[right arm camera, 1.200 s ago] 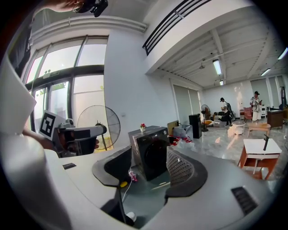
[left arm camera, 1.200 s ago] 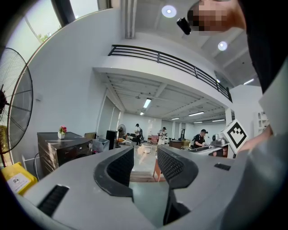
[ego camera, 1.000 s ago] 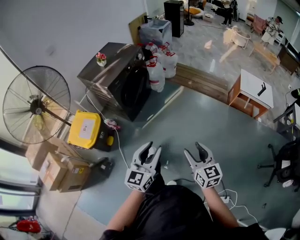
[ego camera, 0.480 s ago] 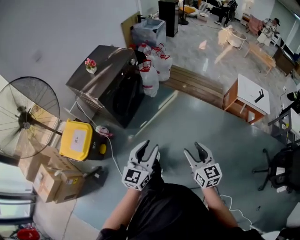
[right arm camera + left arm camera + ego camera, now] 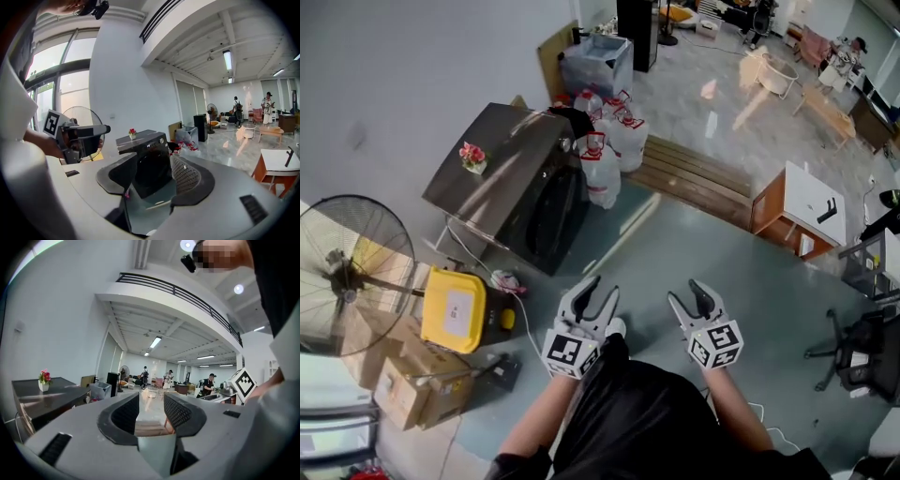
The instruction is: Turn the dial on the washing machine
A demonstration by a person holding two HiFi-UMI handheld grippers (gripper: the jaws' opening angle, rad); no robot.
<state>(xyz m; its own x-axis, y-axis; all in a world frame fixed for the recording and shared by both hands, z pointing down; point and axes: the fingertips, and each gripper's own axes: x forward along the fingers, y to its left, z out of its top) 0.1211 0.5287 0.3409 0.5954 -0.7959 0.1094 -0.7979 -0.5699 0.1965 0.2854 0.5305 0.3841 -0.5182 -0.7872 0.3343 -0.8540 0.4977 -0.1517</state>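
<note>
Black-fronted washing machine point(image 5: 520, 183) stands on the floor against the wall, its dial point(image 5: 161, 140) well apart from the left gripper point(image 5: 598, 289) and right gripper point(image 5: 686, 295), whose empty fingers point(image 5: 186, 174) are spread, likely ready to grasp it.

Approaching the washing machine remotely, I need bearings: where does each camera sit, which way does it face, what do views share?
Head view: on the person's head, looking steeply down; washing machine ahead left; left gripper, right gripper, forearms and torso show.
Left gripper view: on that gripper, looking level down the hall between open jaws; right gripper's marker cube at right.
Right gripper view: on that gripper, facing the washing machine between open jaws; left gripper at left.
Shared: all three show the washing machine and its flower pot.
</note>
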